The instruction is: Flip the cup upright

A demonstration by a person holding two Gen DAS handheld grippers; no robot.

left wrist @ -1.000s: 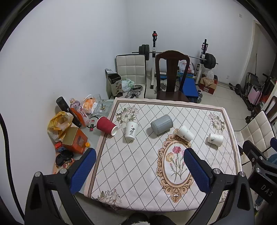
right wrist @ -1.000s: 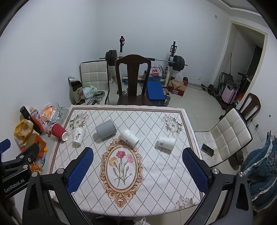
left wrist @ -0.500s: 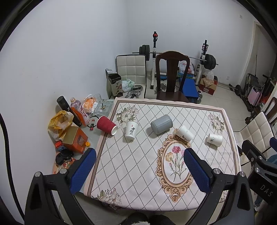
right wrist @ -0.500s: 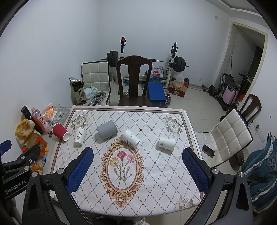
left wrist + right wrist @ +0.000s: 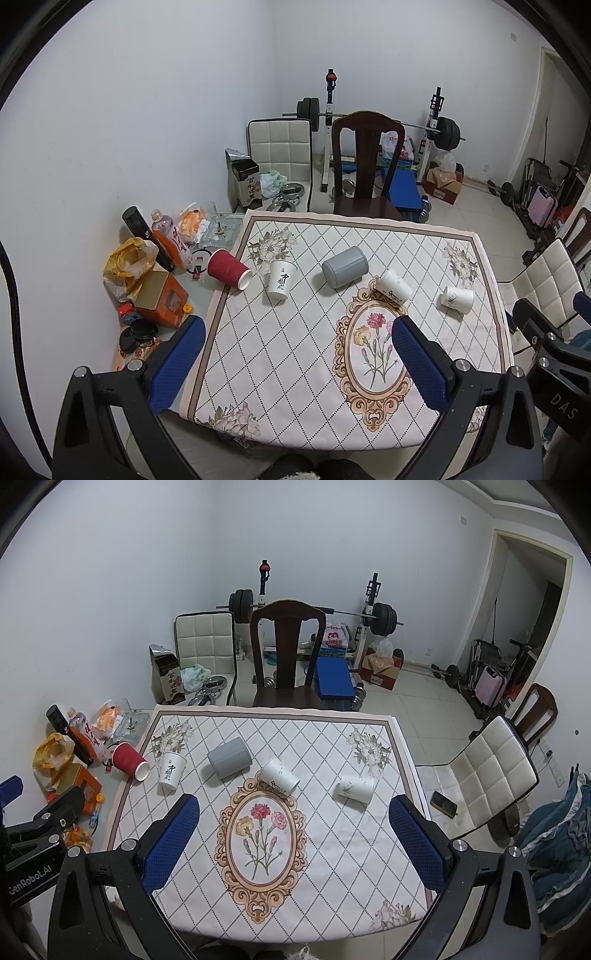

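Note:
Several cups lie across the far half of the patterned tablecloth. A red ribbed cup lies on its side at the left edge. A white cup with black characters stands mouth down. A grey cup, a white cup and a white cup with a sprig print lie on their sides. They also show in the right wrist view: red, lettered, grey, white, sprig. My left gripper and right gripper are open and empty, held high over the near edge.
A dark wooden chair stands at the far side of the table. White padded chairs stand to the right. Bottles, bags and an orange box clutter the floor on the left. Weight equipment lines the back wall.
Both views have shifted slightly: the table and cups sit a little lower in the frames. No cup has moved and both grippers stay open.

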